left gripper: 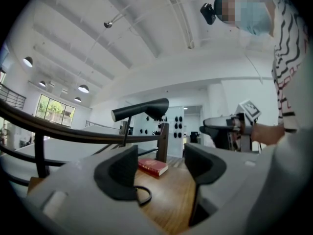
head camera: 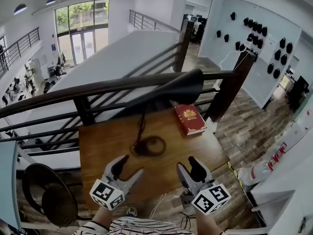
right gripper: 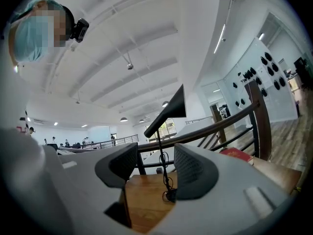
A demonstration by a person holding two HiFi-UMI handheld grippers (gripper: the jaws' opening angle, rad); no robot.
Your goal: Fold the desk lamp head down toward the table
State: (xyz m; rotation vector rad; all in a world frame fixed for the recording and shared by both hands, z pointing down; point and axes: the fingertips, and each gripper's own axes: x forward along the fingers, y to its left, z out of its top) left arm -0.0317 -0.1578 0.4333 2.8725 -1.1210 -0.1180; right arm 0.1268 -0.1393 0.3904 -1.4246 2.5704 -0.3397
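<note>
A black desk lamp stands on the wooden table (head camera: 107, 146). Its ring base (head camera: 149, 146) sits mid-table and a thin stem (head camera: 142, 124) rises to the long head (head camera: 171, 89), which stays raised and roughly level. My left gripper (head camera: 131, 165) is open and empty near the table's front, short of the base. My right gripper (head camera: 188, 164) is also open and empty, to the right of the base. The left gripper view has the lamp head (left gripper: 142, 109) high beyond the left gripper (left gripper: 159, 163). The right gripper (right gripper: 156, 168) frames the stem (right gripper: 161, 160) and head (right gripper: 168, 111).
A red book (head camera: 190, 119) lies at the table's far right corner. A dark railing (head camera: 98, 89) with a post (head camera: 230, 87) runs just behind the table. A black fan (head camera: 46, 195) stands on the floor at the left.
</note>
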